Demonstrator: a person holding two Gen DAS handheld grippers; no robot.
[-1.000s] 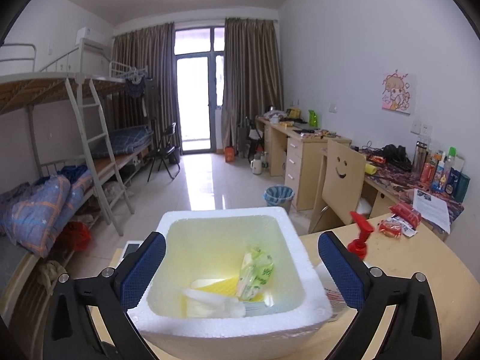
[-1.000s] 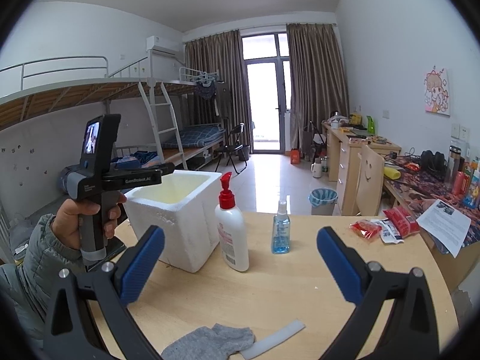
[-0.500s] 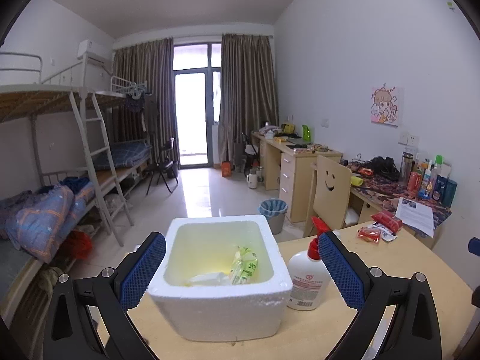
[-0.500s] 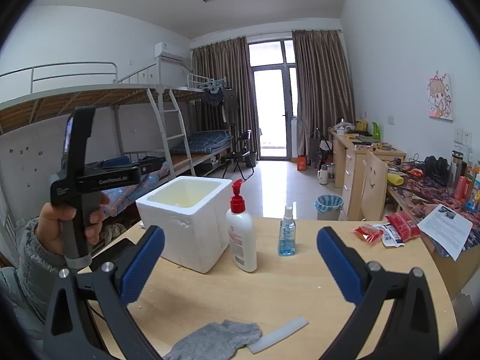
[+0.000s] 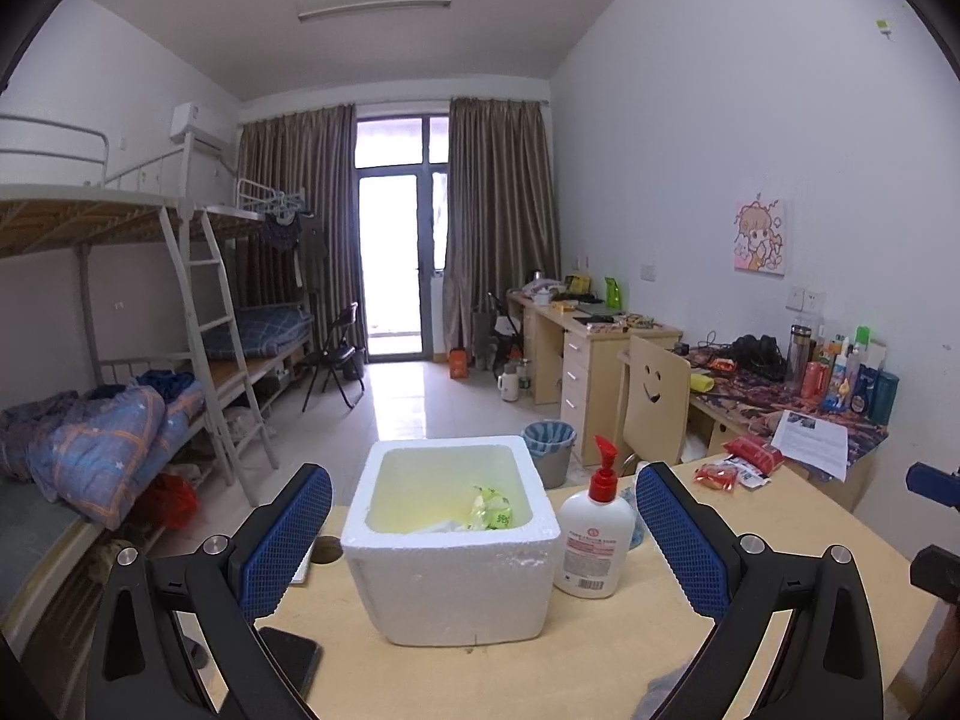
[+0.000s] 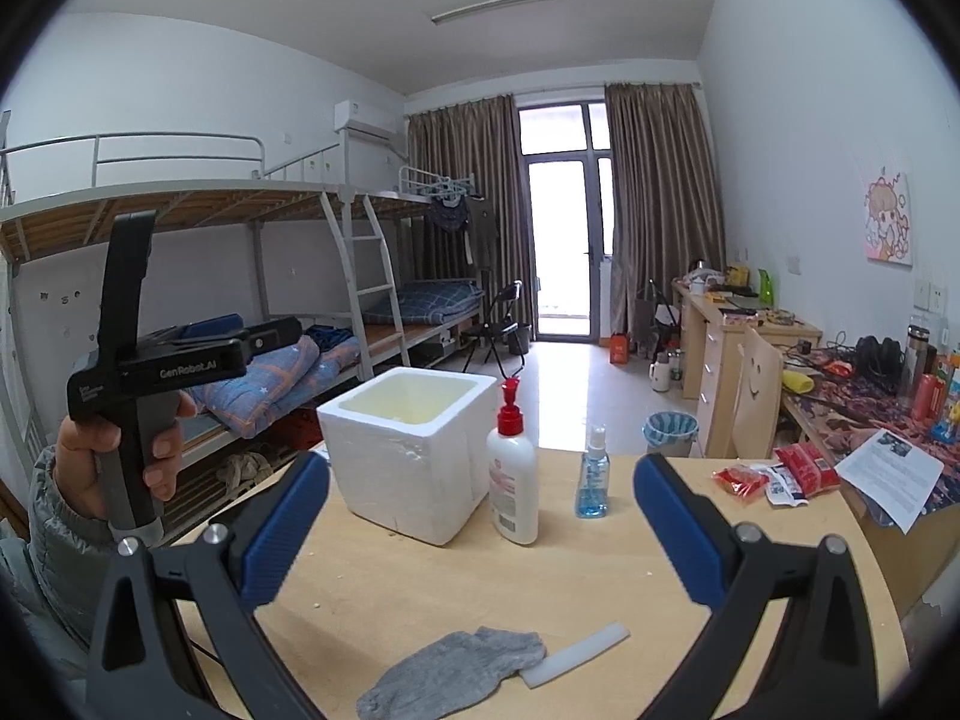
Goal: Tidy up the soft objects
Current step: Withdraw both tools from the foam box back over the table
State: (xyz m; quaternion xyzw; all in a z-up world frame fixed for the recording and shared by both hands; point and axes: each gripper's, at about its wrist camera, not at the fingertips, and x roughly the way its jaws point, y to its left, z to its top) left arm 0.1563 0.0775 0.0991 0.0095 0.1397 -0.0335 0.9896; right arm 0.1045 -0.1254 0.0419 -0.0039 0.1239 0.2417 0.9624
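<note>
A white foam box [image 5: 450,546] stands on the wooden table [image 5: 690,648]; it also shows in the right wrist view [image 6: 408,450]. Inside it lie a green-and-white soft packet [image 5: 495,510] and pale items. My left gripper [image 5: 480,546] is open and empty, raised in front of the box. A grey sock [image 6: 456,669] and a white foam strip [image 6: 576,654] lie on the table's near edge, below my right gripper [image 6: 480,534], which is open and empty. The left gripper's body, held in a hand, shows at the left of the right wrist view [image 6: 156,372].
A white pump bottle with a red top [image 6: 510,480] stands right of the box, a small blue spray bottle [image 6: 593,483] further right. Red snack packets [image 6: 774,474] lie at the table's far right. A dark phone [image 5: 288,660] lies left of the box. Bunk beds stand at the left, desks at the right.
My left gripper has pulled back and up from over the box, so the whole box and the pump bottle now show. My right gripper has drawn back slightly.
</note>
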